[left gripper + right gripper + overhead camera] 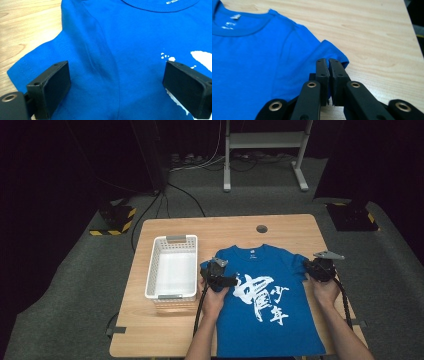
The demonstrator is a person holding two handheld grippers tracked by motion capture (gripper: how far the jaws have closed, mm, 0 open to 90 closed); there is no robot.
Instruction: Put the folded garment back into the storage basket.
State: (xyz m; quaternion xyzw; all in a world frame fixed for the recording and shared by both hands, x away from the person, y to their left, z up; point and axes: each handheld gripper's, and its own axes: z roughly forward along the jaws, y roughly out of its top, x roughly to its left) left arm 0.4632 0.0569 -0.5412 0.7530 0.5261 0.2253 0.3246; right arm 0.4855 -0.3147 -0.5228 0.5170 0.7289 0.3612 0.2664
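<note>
Looking barely started: the blue shirt [270, 300] lies flat and unfolded, right gripper [328, 62] pinched tight on its sleeve edge, left gripper [117, 82] wide open, other sleeve between its jaws, basket [172, 240] waiting.

- You are working in what looks like a recording lab or studio: a lone wooden table [165, 330] stands on grey carpet [65, 290] with darkness all round it
- Cables [200, 162] trail over the floor behind your table
- Yellow-and-black hazard-striped bases [116, 217] sit at both far corners
- A white metal stand [265, 150] rises at the back
</note>
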